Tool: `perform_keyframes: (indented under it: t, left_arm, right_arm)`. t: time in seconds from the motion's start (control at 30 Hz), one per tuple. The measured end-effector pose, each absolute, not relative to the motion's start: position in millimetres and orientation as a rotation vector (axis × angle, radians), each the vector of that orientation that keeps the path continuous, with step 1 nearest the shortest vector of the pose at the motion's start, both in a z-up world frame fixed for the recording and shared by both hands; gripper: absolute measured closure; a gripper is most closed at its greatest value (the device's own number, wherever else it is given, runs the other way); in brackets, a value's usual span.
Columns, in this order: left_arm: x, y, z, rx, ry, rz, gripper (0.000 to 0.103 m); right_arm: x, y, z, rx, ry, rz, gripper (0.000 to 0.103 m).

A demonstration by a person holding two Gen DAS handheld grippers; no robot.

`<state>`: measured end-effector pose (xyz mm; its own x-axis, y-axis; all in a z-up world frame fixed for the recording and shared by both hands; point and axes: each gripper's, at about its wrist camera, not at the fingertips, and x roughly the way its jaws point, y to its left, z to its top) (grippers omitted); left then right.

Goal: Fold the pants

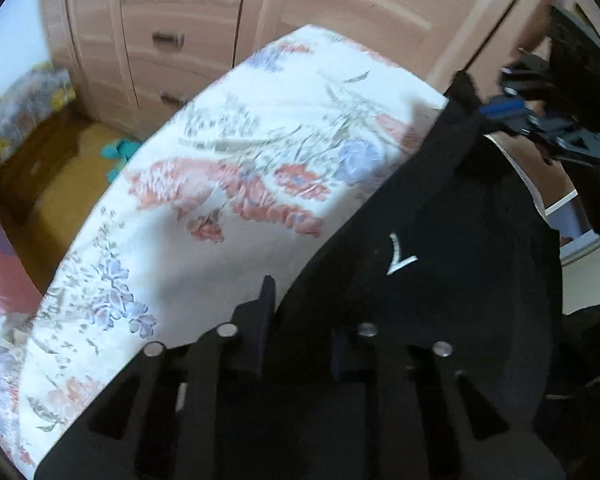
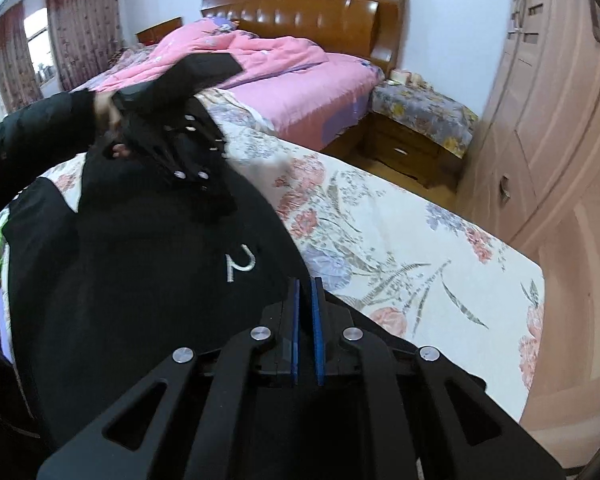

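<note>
- The right gripper (image 2: 305, 294) is seen with its blue pads (image 2: 318, 320) drawn almost together; the edge of the black pants (image 2: 140, 288) appears pinched between them, though dark cloth against the dark jaws makes the contact itself hard to make out.
- In the left wrist view, the right gripper (image 1: 496, 110) is seen at the far corner of the pants (image 1: 440, 264), with a point of black cloth raised at its blue-padded tip.
- The left gripper (image 1: 304, 320) is shown with its jaws narrowed over the near edge of the pants; whether the cloth is actually gripped cannot be told, the view being blurred and black on black.
- In the right wrist view, the left gripper (image 2: 216, 200) is seen pointing down onto the pants, carried by a hand (image 2: 108, 120) in a dark sleeve (image 2: 32, 132).
- The pants are spread across a flowered sheet (image 2: 400, 248), a small white logo (image 2: 240, 266) facing up.
- Beyond the sheet, a bed with pink bedding (image 2: 292, 76) and a wooden headboard (image 2: 312, 12) is visible.
- A nightstand (image 2: 416, 136) stands beside the bed, and a wardrobe (image 2: 552, 120) lines the right-hand wall.
</note>
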<state>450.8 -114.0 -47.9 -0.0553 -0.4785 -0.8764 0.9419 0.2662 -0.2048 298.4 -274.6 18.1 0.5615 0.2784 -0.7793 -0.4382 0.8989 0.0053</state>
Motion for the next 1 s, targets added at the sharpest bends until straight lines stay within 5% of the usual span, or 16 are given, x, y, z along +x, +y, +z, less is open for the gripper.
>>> perform_keyframes:
  t: [0.27,0.5,0.73,1.0]
  left_arm:
    - [336,-94,33,0.777,0.759,-1.05,0.089]
    - [175,-67,66,0.918,0.588,-0.918,0.09]
    - [71,-55,6,0.866,0.644,-0.895,0.09]
    - [59,-52,-70,0.814,0.708,-0.822,0.089]
  right_arm:
    - [251,-274,45,-0.16,0.766,0.382,0.094]
    - [123,-241,79,-0.191,0.646,0.423,0.094]
    - [29,-222,25,-0.131,0.72,0.42,0.095]
    - [-11,-205,-52,-0.032,0.823,0.351,0.091]
